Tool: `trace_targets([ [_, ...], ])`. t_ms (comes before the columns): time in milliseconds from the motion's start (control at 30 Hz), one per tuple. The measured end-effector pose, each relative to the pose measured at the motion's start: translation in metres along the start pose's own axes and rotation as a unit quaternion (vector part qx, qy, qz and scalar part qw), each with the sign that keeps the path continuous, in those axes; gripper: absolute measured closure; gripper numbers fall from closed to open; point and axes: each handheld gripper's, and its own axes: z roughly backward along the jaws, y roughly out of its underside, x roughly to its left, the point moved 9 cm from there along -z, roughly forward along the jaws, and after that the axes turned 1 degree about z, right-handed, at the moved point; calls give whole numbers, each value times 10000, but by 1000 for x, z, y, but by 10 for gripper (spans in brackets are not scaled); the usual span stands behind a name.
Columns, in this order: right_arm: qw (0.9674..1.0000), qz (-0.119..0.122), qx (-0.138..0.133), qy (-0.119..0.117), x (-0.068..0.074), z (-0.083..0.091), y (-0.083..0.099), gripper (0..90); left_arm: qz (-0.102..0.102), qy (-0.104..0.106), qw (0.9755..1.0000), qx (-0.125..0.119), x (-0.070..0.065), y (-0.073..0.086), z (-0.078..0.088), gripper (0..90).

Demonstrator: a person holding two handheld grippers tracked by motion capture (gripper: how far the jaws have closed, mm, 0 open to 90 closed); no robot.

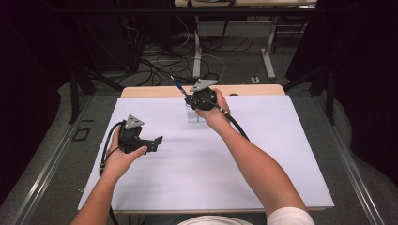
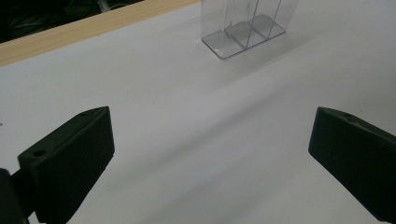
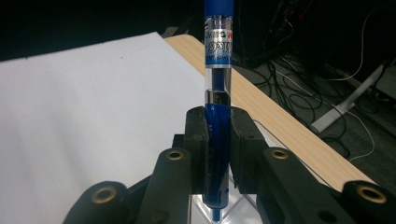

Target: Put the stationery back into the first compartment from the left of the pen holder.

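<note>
White sheet [image 1: 202, 159] over a wooden worktop, cables on the floor beyond. High view: right gripper [image 1: 187, 97] near the far edge, over a clear plastic compartment holder [image 1: 193, 115]; left gripper [image 1: 157, 142] toward the left edge. Left gripper view: jaws wide apart, holding nothing. Right gripper view: jaws clamped on a blue-and-clear pen [image 3: 217, 84], its tip apparently just above the holder.

- The counter [image 1: 244, 90] has a pale wood top, with a strip of it bare along the far edge.
- A white sheet [image 1: 202, 164] lies flat on the counter and covers nearly all of it.
- A clear plastic holder [image 2: 245, 28], split into compartments, stands upright on the sheet near the far edge.
</note>
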Motion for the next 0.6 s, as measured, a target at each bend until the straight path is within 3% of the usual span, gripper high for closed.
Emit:
trace_targets([
  [600,9966,-645,-413,295,-20,-13,-3,791,10,71,9999,-131,-2,-3,2,2],
])
